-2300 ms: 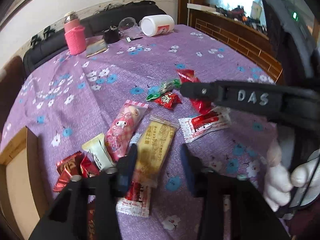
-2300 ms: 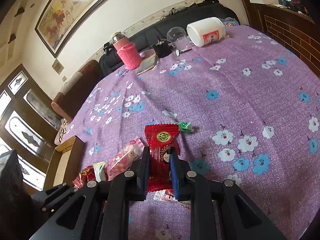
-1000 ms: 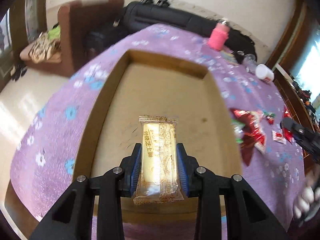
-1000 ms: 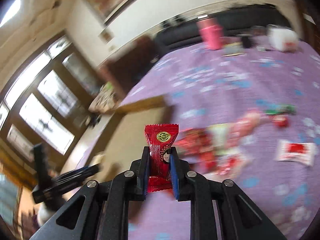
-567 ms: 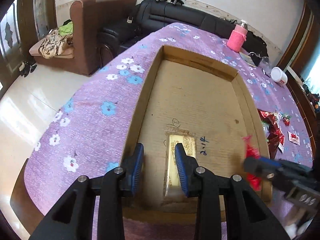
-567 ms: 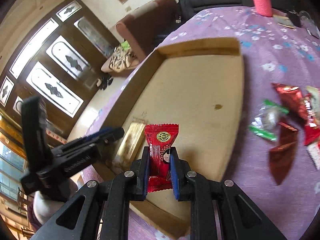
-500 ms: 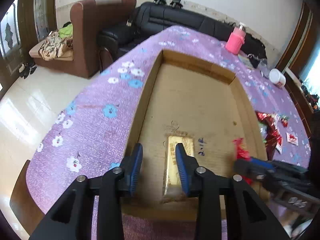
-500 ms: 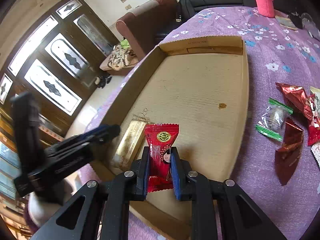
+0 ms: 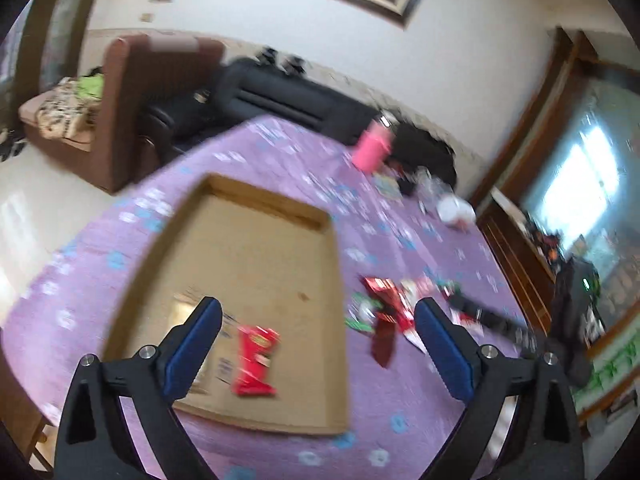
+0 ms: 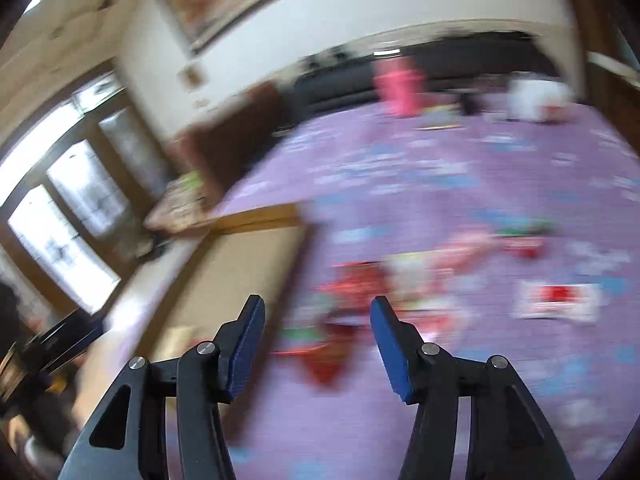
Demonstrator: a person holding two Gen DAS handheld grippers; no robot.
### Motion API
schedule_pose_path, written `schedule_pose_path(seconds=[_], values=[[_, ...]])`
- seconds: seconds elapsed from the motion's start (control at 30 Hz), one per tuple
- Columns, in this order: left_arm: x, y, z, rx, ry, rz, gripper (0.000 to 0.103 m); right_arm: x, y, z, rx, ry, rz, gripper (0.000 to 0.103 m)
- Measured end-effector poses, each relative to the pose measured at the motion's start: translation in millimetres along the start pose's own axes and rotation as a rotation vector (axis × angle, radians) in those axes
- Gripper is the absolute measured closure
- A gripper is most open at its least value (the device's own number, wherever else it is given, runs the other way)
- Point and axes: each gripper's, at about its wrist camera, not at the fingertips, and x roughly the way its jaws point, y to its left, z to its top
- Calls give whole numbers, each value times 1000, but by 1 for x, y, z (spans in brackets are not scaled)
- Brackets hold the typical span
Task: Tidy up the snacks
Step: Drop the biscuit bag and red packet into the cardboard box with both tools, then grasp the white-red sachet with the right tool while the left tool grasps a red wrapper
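Left wrist view: my left gripper (image 9: 316, 344) gapes wide, holding nothing. The red snack packet (image 9: 256, 356) lies low in the cardboard tray (image 9: 260, 240), between my fingers; loose snacks (image 9: 384, 312) sit right of the tray on the purple floral tablecloth (image 9: 280, 148).

Right wrist view, blurred: my right gripper (image 10: 318, 344) is spread, holding nothing; smeared snacks (image 10: 400, 284) lie just beyond, tray (image 10: 256, 216) at left.

Both wrist views are looking forward and down over the tabletop (image 9: 276, 152) from above, left facing the cardboard tray (image 9: 260, 240) and sofa, right sharing tray (image 10: 248, 264) and scattered snacks.
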Motion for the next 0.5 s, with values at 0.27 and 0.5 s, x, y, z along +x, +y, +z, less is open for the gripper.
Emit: schedule_pose_path(seconds=[0.27,0.5], values=[[55,-47,-21,89,155,-14,6,21,-60,-12,90,106,-14,44],[55,-68,-31,222,135,59,6,52,-9,-13,-13,150,4,44]])
